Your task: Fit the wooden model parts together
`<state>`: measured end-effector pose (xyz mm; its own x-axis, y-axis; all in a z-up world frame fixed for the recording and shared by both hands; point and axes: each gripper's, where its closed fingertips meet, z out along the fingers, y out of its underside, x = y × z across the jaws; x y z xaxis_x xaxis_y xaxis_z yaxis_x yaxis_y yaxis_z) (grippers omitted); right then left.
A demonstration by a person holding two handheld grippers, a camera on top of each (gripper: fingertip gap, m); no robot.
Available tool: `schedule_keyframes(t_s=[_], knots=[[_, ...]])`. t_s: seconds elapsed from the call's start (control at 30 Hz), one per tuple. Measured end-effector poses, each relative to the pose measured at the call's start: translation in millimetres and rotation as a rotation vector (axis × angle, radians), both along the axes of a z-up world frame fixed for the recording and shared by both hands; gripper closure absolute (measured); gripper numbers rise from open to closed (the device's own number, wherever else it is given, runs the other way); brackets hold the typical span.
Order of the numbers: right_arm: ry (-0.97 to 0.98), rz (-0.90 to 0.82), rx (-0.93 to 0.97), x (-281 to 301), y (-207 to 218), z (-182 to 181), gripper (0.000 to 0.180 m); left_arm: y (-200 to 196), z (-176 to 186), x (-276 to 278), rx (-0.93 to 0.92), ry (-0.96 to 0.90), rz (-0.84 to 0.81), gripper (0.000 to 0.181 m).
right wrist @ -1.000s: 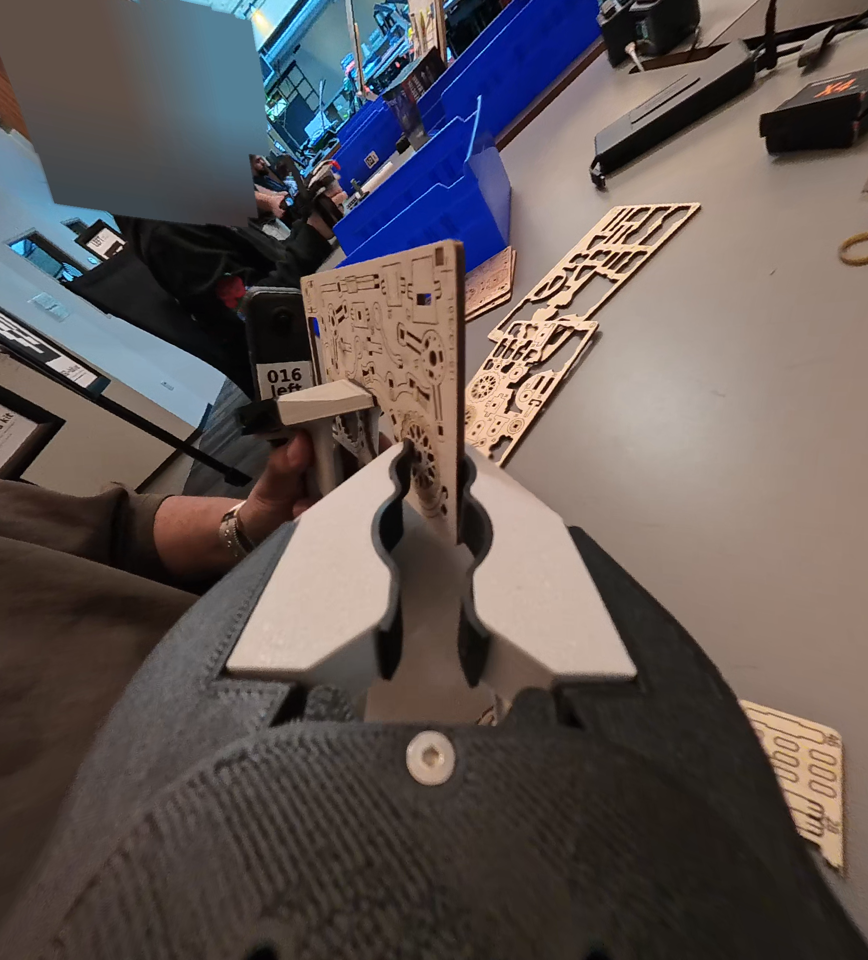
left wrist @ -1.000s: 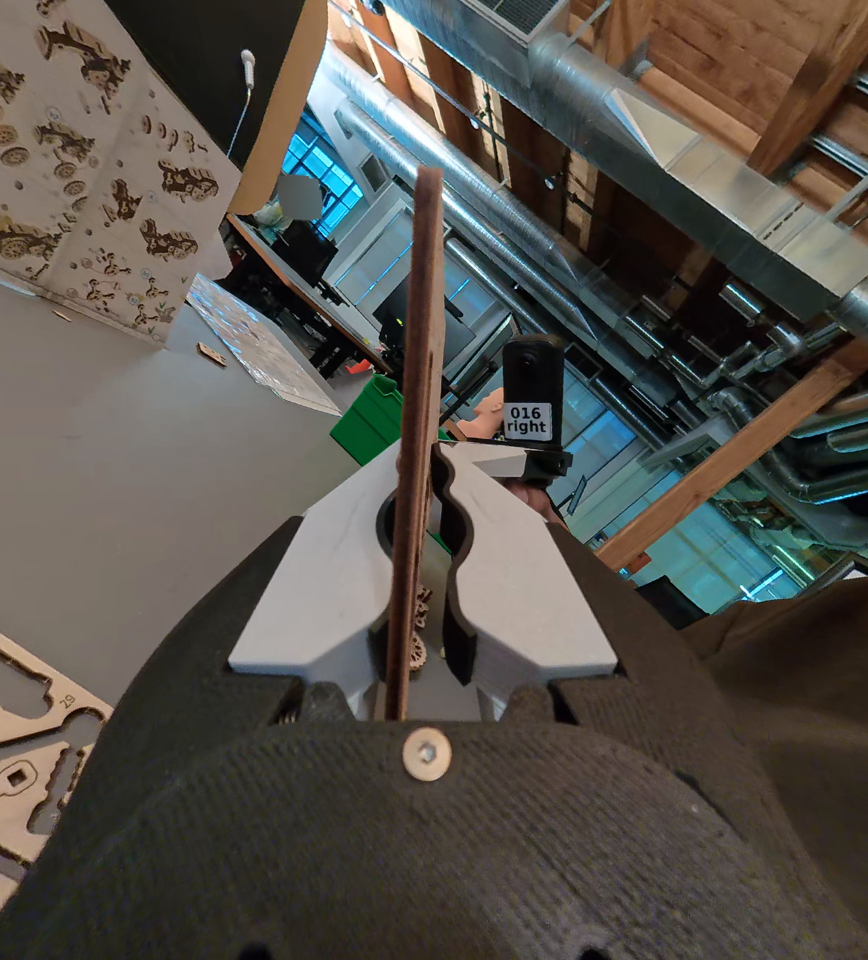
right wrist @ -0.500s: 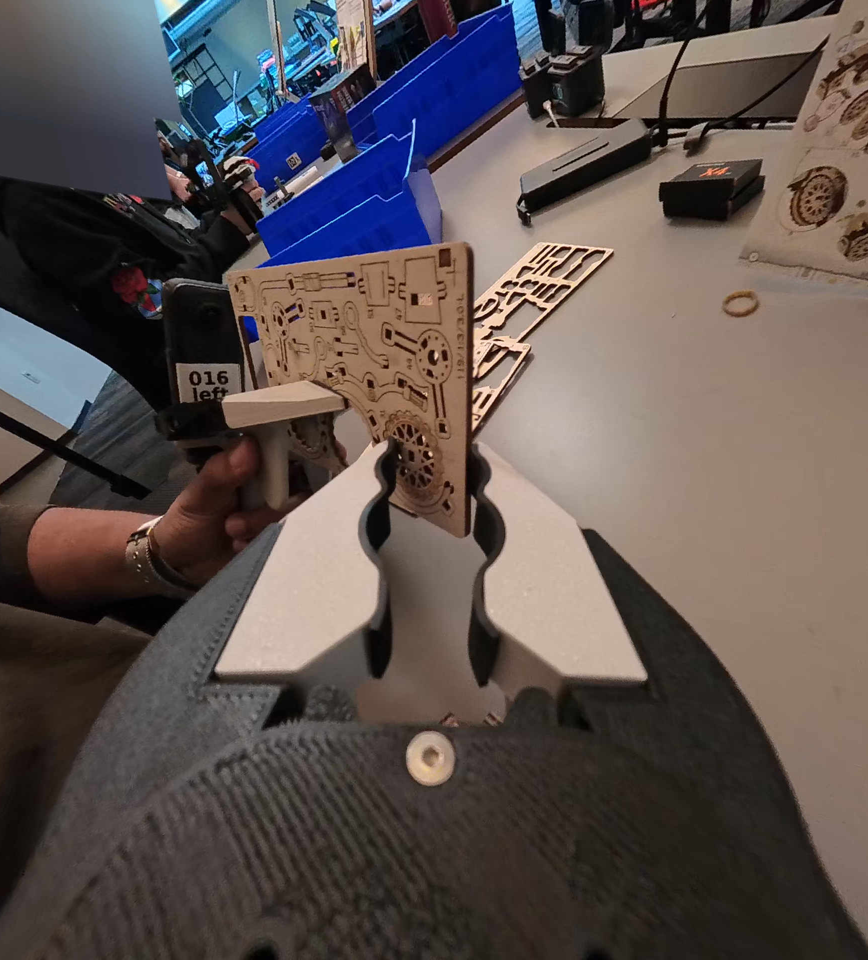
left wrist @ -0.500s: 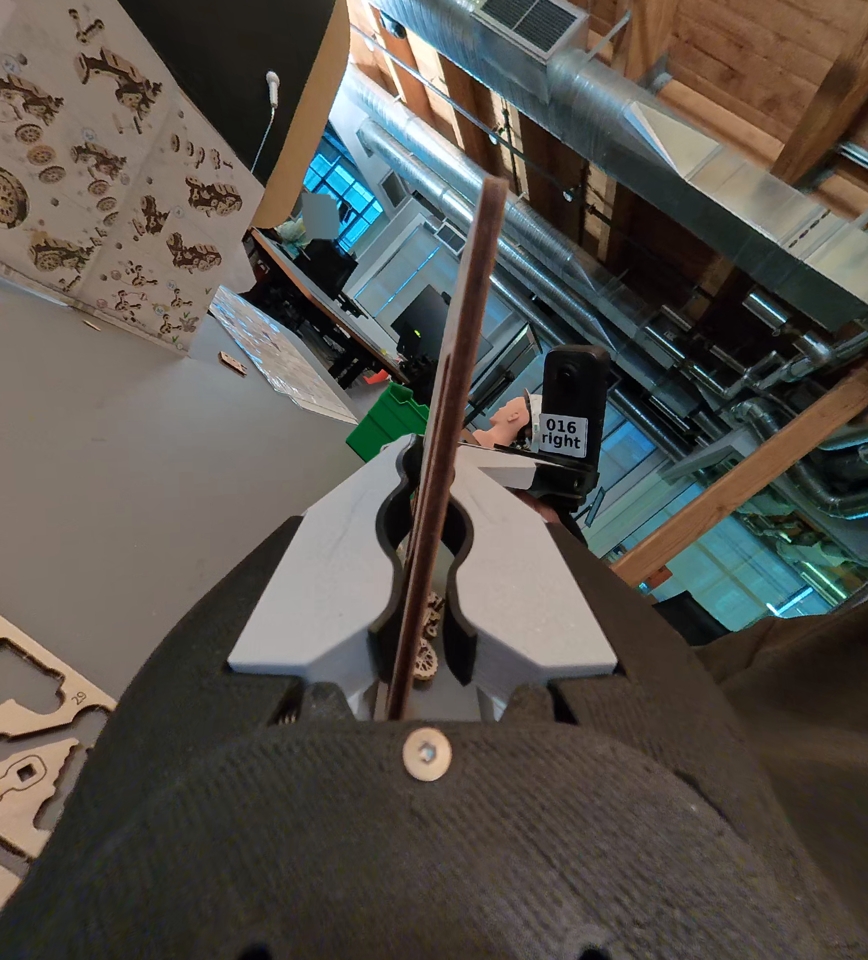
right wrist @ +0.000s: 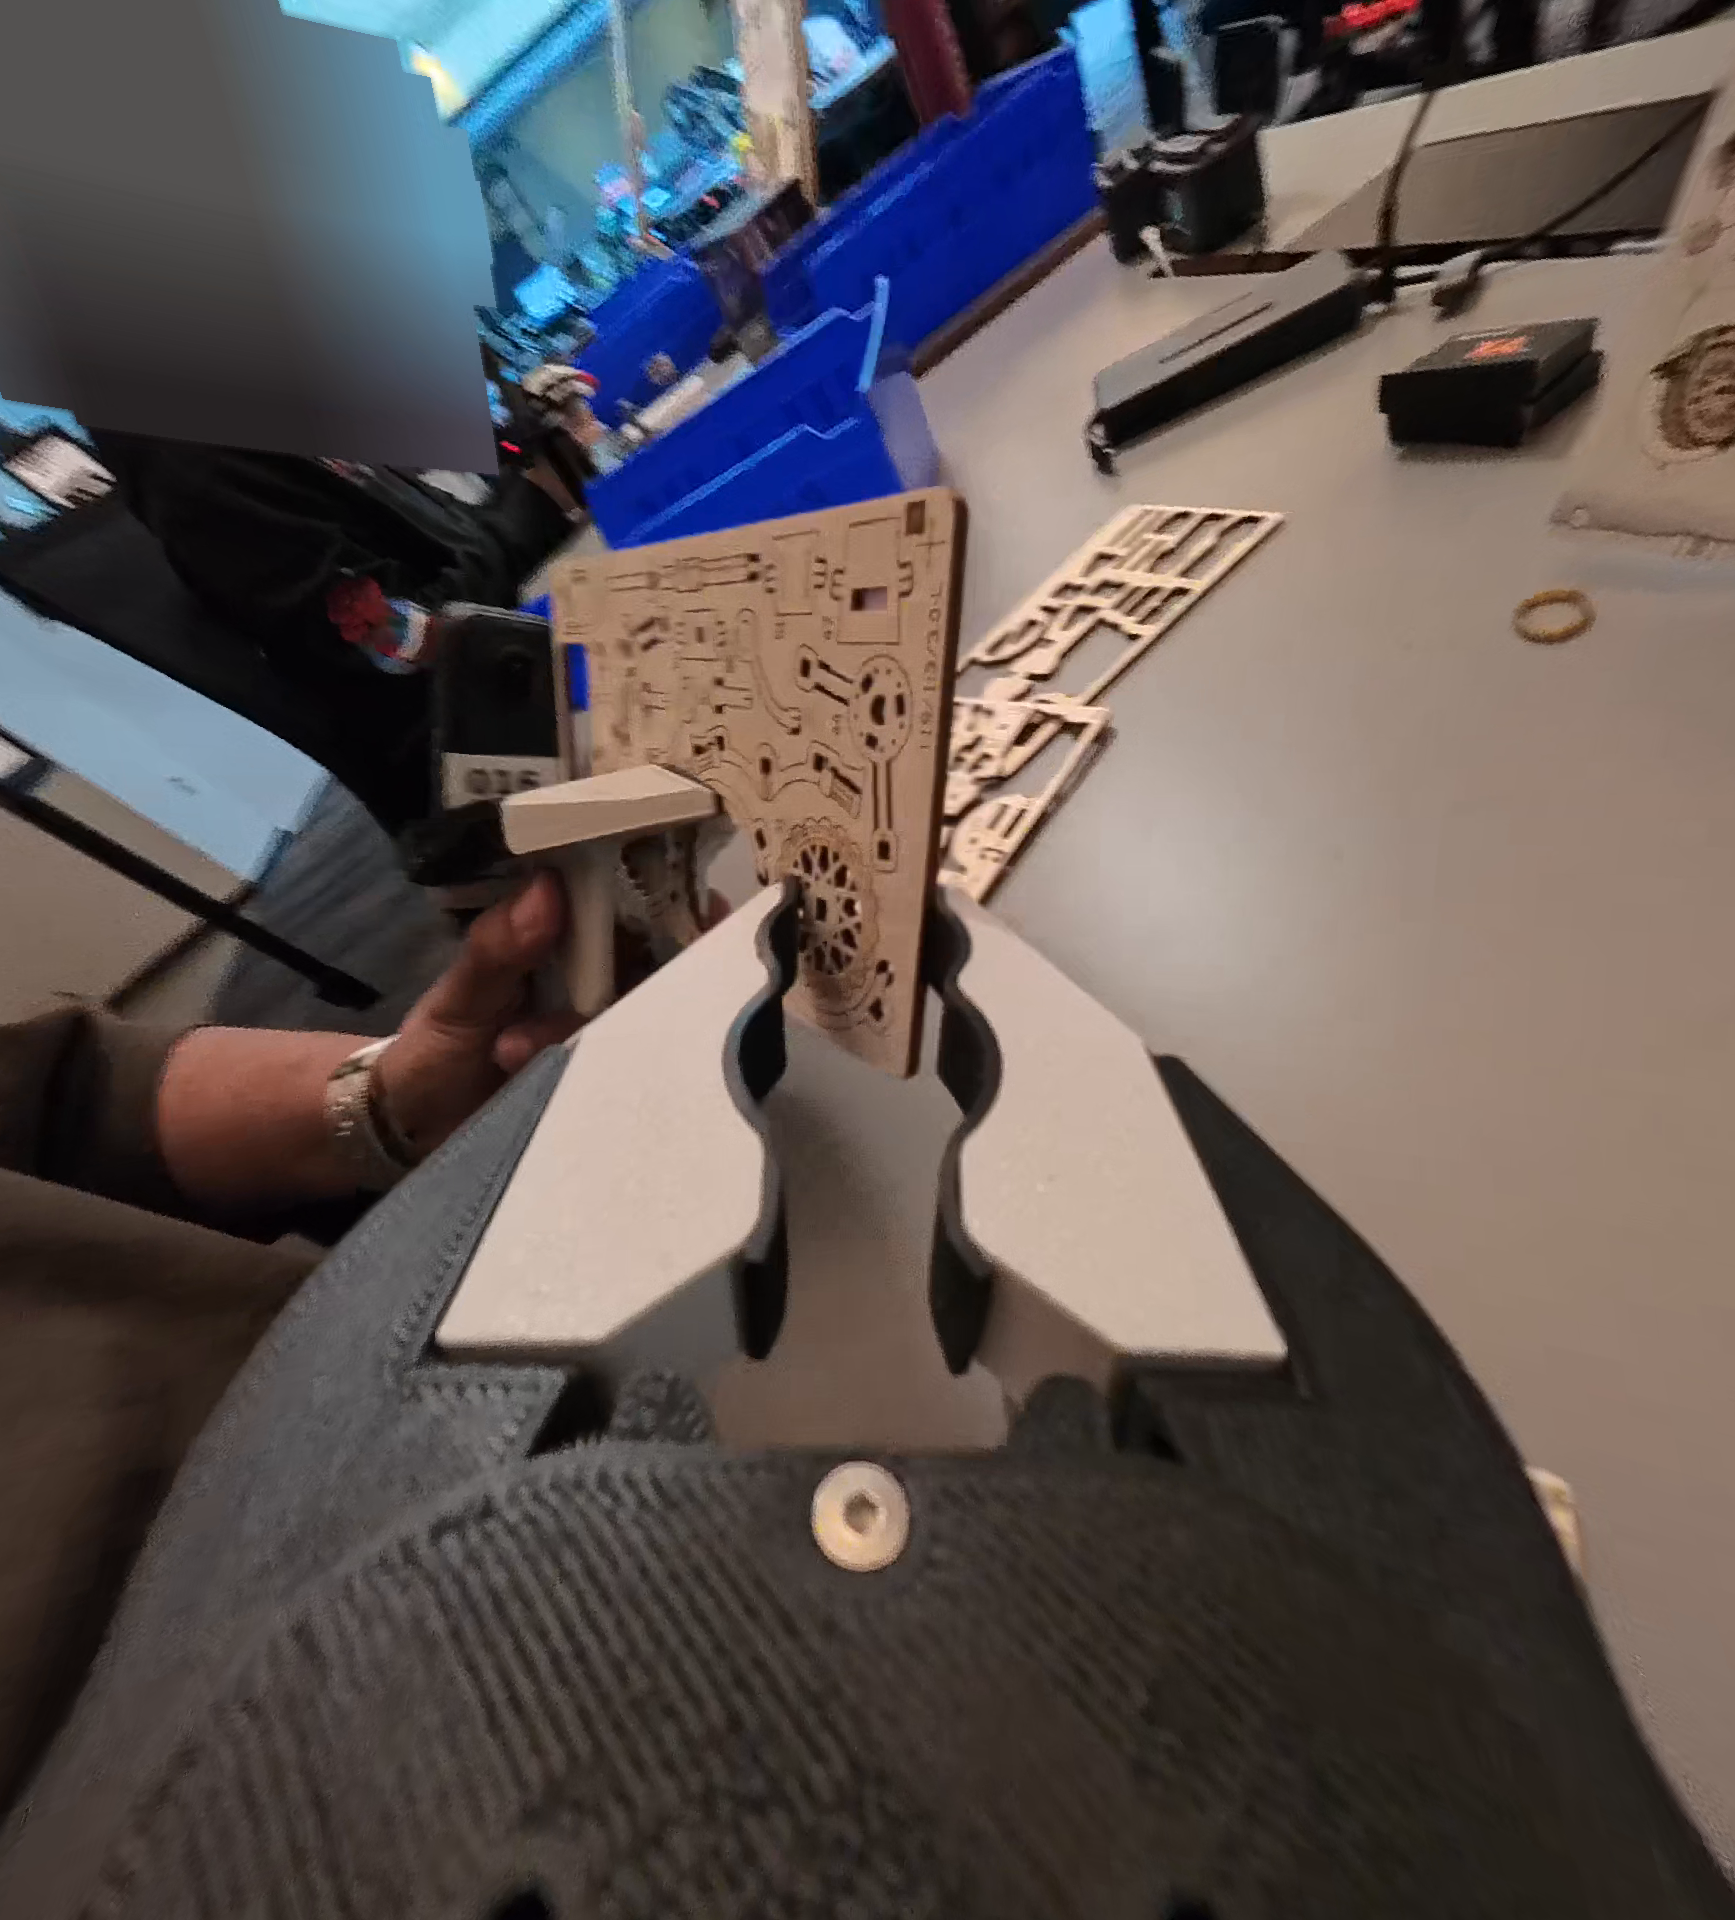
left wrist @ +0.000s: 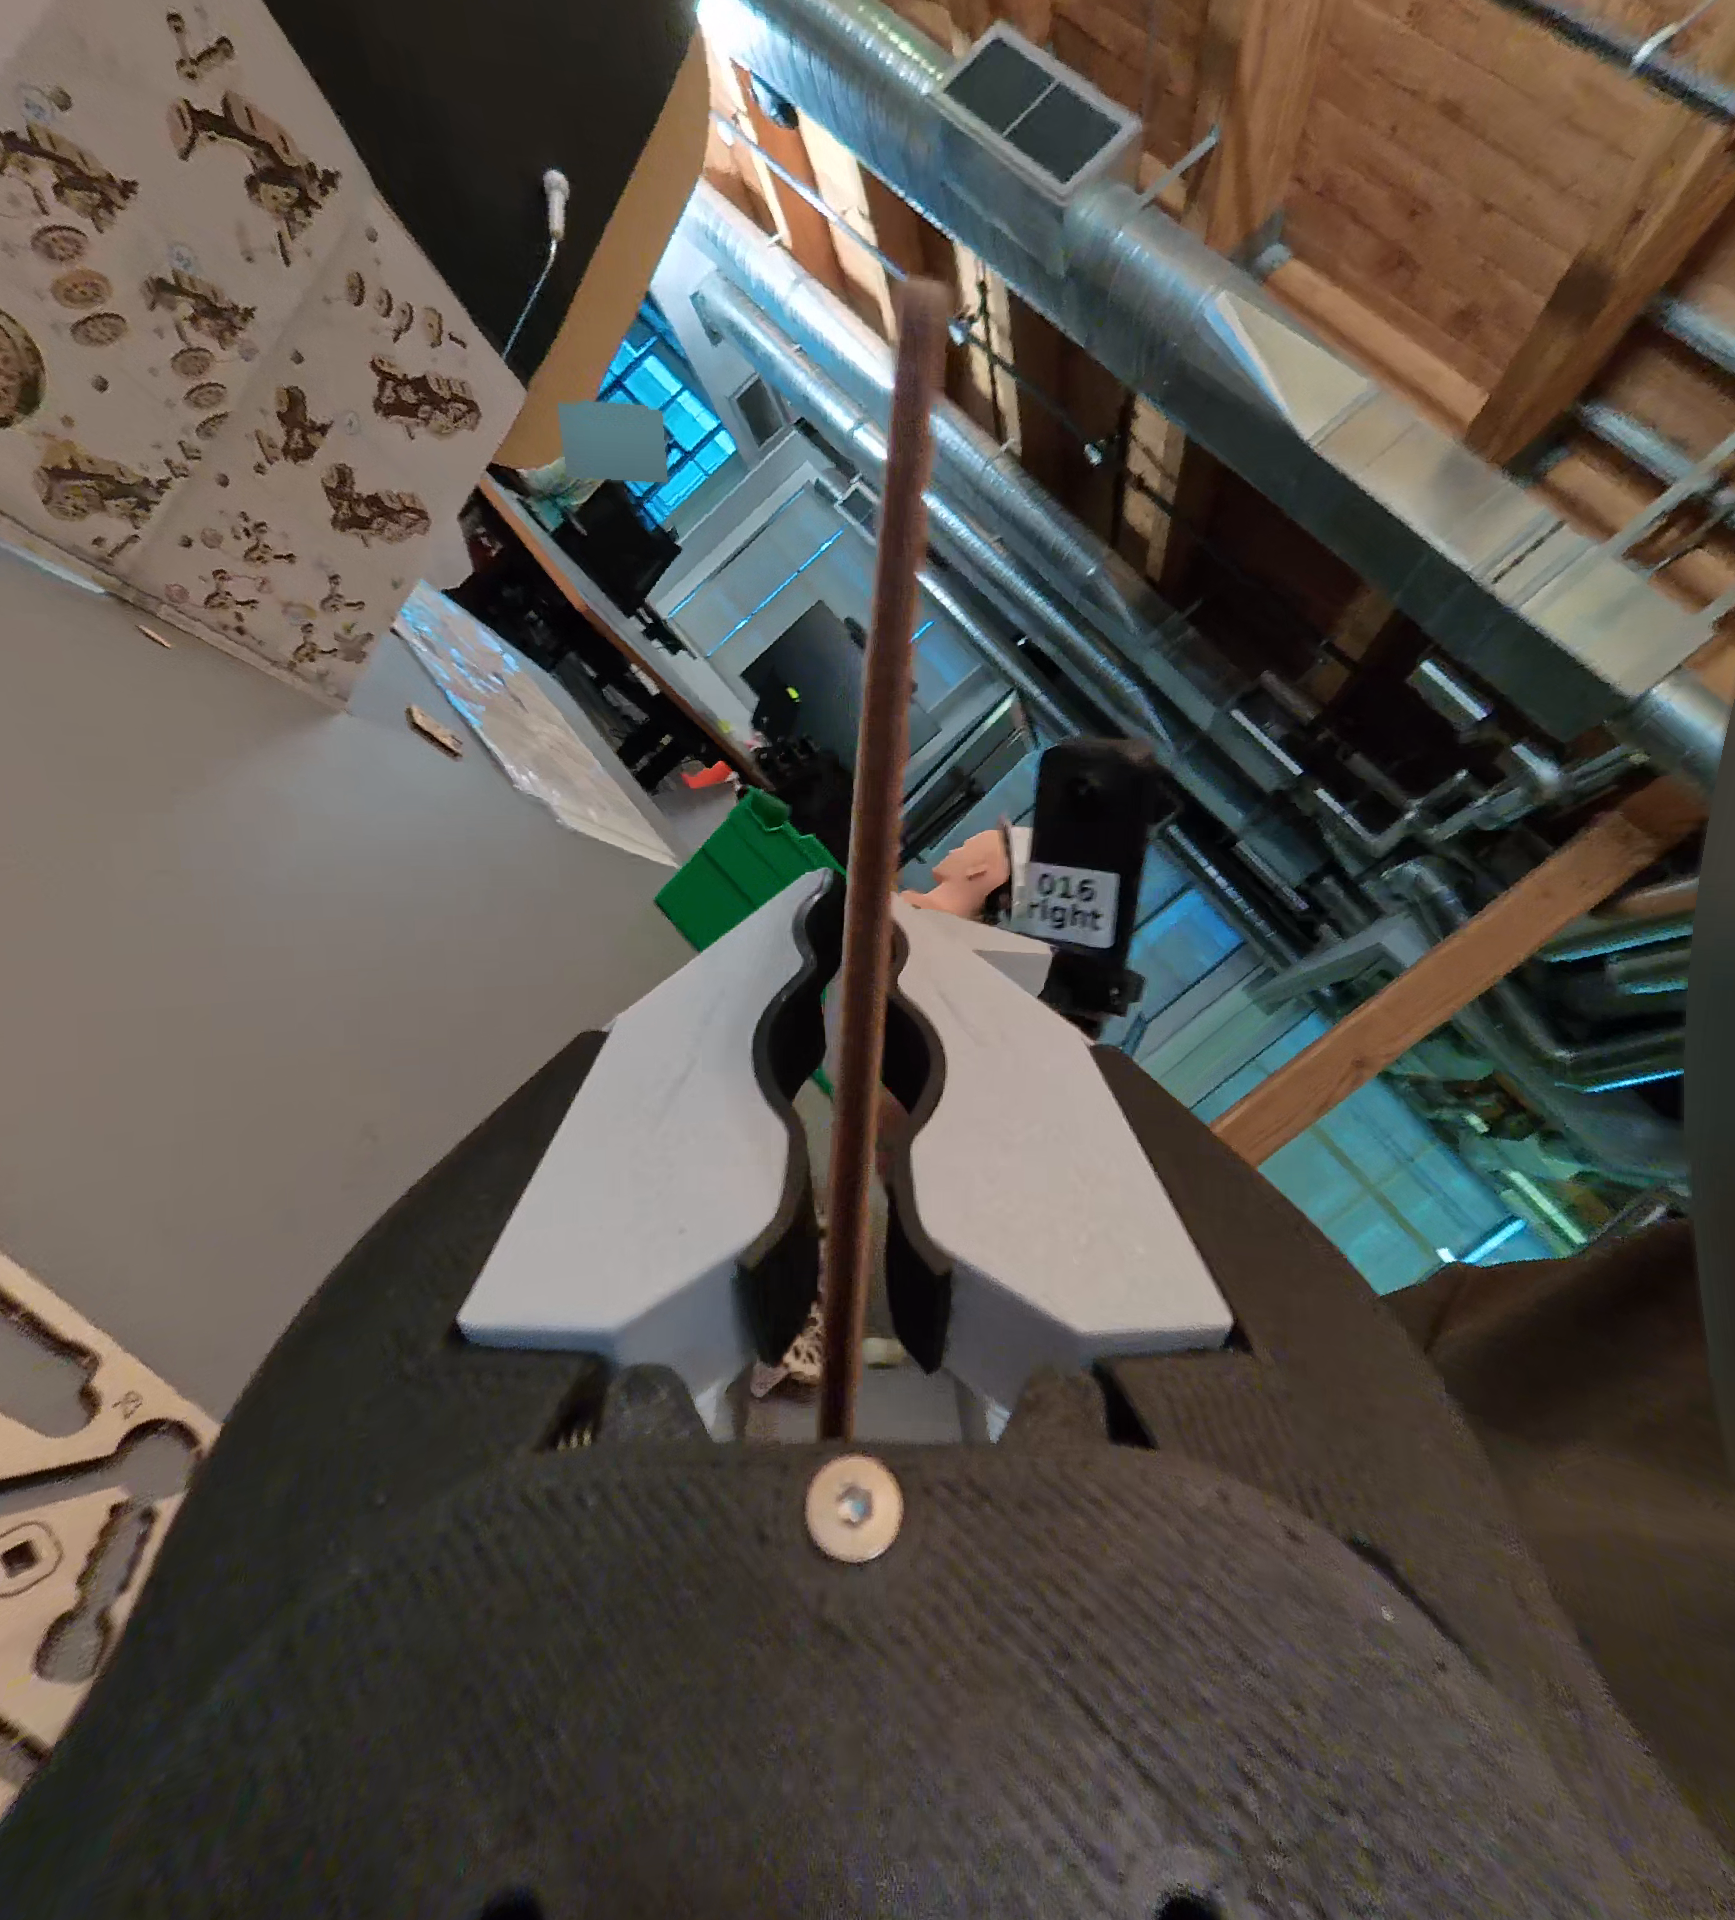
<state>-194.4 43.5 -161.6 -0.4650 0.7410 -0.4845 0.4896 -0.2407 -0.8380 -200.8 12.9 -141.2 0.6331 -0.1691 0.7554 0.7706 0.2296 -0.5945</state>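
Since the earlier frames, the wooden parts sheet [right wrist: 790,748] is turned more broadside to the right wrist view, and its edge [left wrist: 878,831] is brought back near upright in the left wrist view.

The grey table [right wrist: 1414,935] fills the right of the right wrist frame, with punched-out sheets [right wrist: 1102,644] at centre right, a printed instruction sheet [left wrist: 167,343] at the upper left of the left wrist frame, and a rubber band [right wrist: 1552,615] at right.

The sheet is clamped edge-on by the left gripper [left wrist: 855,956], jaws closed onto it, long axis running up the frame centre. The right gripper [right wrist: 863,935] is held with jaws parted, nothing gripped; the sheet's lower corner, with a gear part [right wrist: 827,914], lies between its fingertips. The coming move is judged to turn on this: the gear sits directly ahead of the right gripper.

White labels are carried on both camera mounts; the sheet bears small engraved markings.
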Motion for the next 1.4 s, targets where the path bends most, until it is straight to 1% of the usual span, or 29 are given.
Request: schedule_keyframes(t_s=[0.07, 0.13, 0.2, 0.3, 0.33, 0.43, 0.47, 0.53, 0.57, 0.6, 0.63, 0.67, 0.73, 0.8, 0.9, 1.03, 1.1, 1.2, 1.27, 1.3, 1.33, 1.4], knots=[[0.0, 0.062, -0.106, 5, -1, 6, 0.166, 1, -1, 2, 0.017, -0.035, -0.04, 0.179], [-0.034, 0.137, -0.257, 12, 0, 14, 0.177, 3, -3, 0, 0.03, -0.104, -0.095, 0.156], [-0.08, 0.185, -0.37, 16, 3, 17, 0.18, 8, -2, 5, 0.029, -0.132, -0.19, 0.132], [-0.09, 0.215, -0.329, 18, 8, 10, 0.179, 13, -2, 8, -0.047, -0.059, -0.273, 0.083], [-0.089, 0.227, -0.313, 19, 8, 11, 0.18, 14, -3, 9, -0.079, -0.027, -0.3, 0.078], [-0.049, 0.236, -0.274, 19, 12, 19, 0.179, 16, -17, 26, -0.203, 0.033, -0.435, 0.085], [-0.034, 0.246, -0.274, 20, 14, 22, 0.178, 16, -21, 32, -0.22, 0.041, -0.474, 0.087], [-0.021, 0.272, -0.279, 24, 15, 26, 0.177, 16, -25, 40, -0.233, 0.035, -0.517, 0.084], [-0.012, 0.282, -0.294, 25, 15, 28, 0.177, 16, -26, 45, -0.232, 0.029, -0.547, 0.088], [-0.009, 0.288, -0.312, 27, 16, 30, 0.176, 16, -27, 49, -0.239, 0.024, -0.574, 0.085], [-0.01, 0.294, -0.331, 28, 17, 32, 0.176, 16, -30, 53, -0.248, 0.033, -0.592, 0.088], [-0.006, 0.298, -0.358, 28, 18, 35, 0.179, 16, -33, 55, -0.265, 0.05, -0.595, 0.086], [0.01, 0.313, -0.452, 30, 21, 47, 0.178, 14, -36, 61, -0.284, 0.073, -0.619, 0.081], [0.003, 0.3, -0.467, 29, 25, 47, 0.18, 10, -32, 66, -0.272, 0.099, -0.647, 0.081], [0.025, 0.293, -0.487, 30, 29, 54, 0.18, 3, -30, 64, -0.287, 0.13, -0.642, 0.078], [0.084, 0.241, -0.505, 30, 47, 70, 0.18, -16, -24, 41, -0.278, 0.126, -0.582, 0.078], [0.099, 0.193, -0.459, 28, 58, 70, 0.18, -29, -15, 12, -0.282, 0.155, -0.47, 0.079], [0.095, 0.132, -0.337, 25, 70, 62, 0.179, -53, 18, -38, -0.25, 0.224, -0.241, 0.088], [0.072, 0.141, -0.269, 25, 68, 56, 0.18, -57, 41, -48, -0.254, 0.337, -0.15, 0.093], [0.049, 0.161, -0.238, 26, 64, 51, 0.18, -51, 45, -46, -0.293, 0.411, -0.129, 0.09], [0.025, 0.19, -0.205, 26, 59, 45, 0.18, -43, 46, -43, -0.35, 0.498, -0.121, 0.088], [-0.03, 0.264, -0.133, 28, 47, 32, 0.18, -19, 39, -29, -0.456, 0.673, -0.139, 0.092]])
